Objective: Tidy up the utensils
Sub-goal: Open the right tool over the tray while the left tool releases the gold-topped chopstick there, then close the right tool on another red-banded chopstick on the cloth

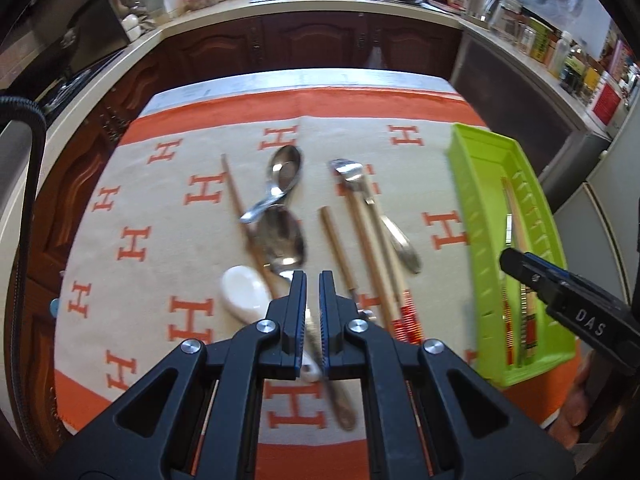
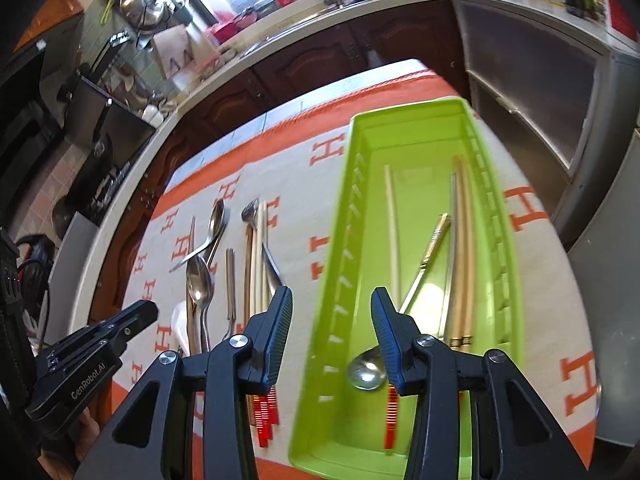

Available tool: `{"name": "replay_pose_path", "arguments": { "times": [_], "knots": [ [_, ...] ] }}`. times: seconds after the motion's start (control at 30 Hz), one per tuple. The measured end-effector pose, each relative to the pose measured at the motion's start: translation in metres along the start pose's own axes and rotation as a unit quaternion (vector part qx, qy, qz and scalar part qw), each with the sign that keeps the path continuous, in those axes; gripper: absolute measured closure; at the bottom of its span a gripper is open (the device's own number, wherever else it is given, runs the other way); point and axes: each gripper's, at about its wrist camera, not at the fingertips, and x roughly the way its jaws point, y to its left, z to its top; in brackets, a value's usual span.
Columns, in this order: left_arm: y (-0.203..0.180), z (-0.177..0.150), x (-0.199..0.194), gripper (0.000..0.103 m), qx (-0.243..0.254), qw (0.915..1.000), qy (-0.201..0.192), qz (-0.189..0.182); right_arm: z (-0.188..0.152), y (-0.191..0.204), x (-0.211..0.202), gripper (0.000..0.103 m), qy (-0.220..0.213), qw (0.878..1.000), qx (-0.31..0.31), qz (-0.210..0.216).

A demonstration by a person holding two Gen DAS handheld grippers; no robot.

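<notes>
Only right view: spoon (image 2: 366, 372) in green tray (image 2: 496, 248) | left hand-held gripper (image 1: 313, 280) clenched, empty | right hand-held gripper (image 2: 332, 300) released

The tray (image 2: 420, 148) stands on the cloth (image 1: 168, 184), to the right of the loose utensils. In it lie chopsticks (image 2: 464, 240) along the right wall and a spoon (image 2: 366, 372) at the near end. Left of it, two metal spoons (image 1: 284, 208) overlap, with a ceramic spoon (image 1: 244, 292) nearer.
</notes>
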Motion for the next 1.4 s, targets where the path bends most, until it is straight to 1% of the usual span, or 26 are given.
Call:
{"name": "replay_pose_path", "arguments": {
  "times": [0.13,0.23,0.3,0.33,0.37,0.4,0.53,0.6,0.9,1.0,1.07,1.17,1.23,1.3,1.37,1.4],
  "knots": [
    [0.03,-0.009,0.006,0.099,-0.021,0.9996,0.008,0.014,-0.004,0.017,0.015,0.062,0.009,1.0,-0.017,-0.019],
    [0.042,-0.013,0.01,0.099,-0.03,0.9993,0.013,0.018,-0.006,0.025,0.025,0.062,0.01,0.999,-0.032,-0.036],
    [0.048,-0.017,0.011,0.099,-0.035,0.9991,0.016,0.017,-0.009,0.03,0.032,0.07,0.01,0.998,-0.045,-0.05],
    [0.052,-0.018,0.011,0.099,-0.037,0.999,0.017,0.015,-0.011,0.033,0.036,0.081,0.012,0.997,-0.052,-0.056],
    [0.052,-0.019,0.012,0.099,-0.038,0.999,0.018,0.014,-0.011,0.032,0.038,0.087,0.015,0.997,-0.058,-0.058],
    [0.054,-0.02,0.012,0.099,-0.04,0.999,0.019,0.011,-0.014,0.032,0.041,0.088,0.016,0.996,-0.064,-0.065],
    [0.055,-0.023,0.013,0.099,-0.043,0.9989,0.02,0.002,-0.023,0.039,0.043,0.089,0.001,0.992,-0.093,-0.085],
    [0.054,-0.023,0.014,0.099,-0.043,0.9988,0.021,-0.002,-0.025,0.038,0.04,0.09,0.001,0.992,-0.098,-0.085],
    [0.062,-0.027,0.009,0.099,-0.049,0.9986,0.018,-0.008,-0.037,0.041,0.026,0.091,0.013,0.99,-0.108,-0.09],
    [0.067,-0.028,0.005,0.099,-0.05,0.9986,0.016,-0.01,-0.036,0.041,0.02,0.088,0.018,0.992,-0.096,-0.081],
    [0.07,-0.029,0.003,0.099,-0.051,0.9985,0.016,-0.014,-0.034,0.042,0.013,0.084,0.011,0.992,-0.094,-0.082],
    [0.076,-0.031,0.001,0.099,-0.055,0.9982,0.015,-0.016,-0.031,0.049,0.001,0.083,-0.006,0.992,-0.099,-0.083],
    [0.082,-0.032,-0.001,0.095,-0.058,0.9981,0.013,-0.017,-0.029,0.054,-0.006,0.083,-0.012,0.992,-0.101,-0.075],
    [0.088,-0.034,-0.002,0.08,-0.062,0.9979,0.009,-0.017,-0.027,0.06,-0.01,0.083,-0.015,0.993,-0.102,-0.061],
    [0.096,-0.034,-0.004,0.073,-0.065,0.9978,0.001,-0.013,-0.024,0.067,-0.01,0.083,-0.01,0.994,-0.103,-0.046],
    [0.098,-0.035,-0.005,0.072,-0.065,0.9978,-0.002,-0.011,-0.023,0.071,-0.009,0.083,-0.007,0.994,-0.103,-0.04]
  ]
}}
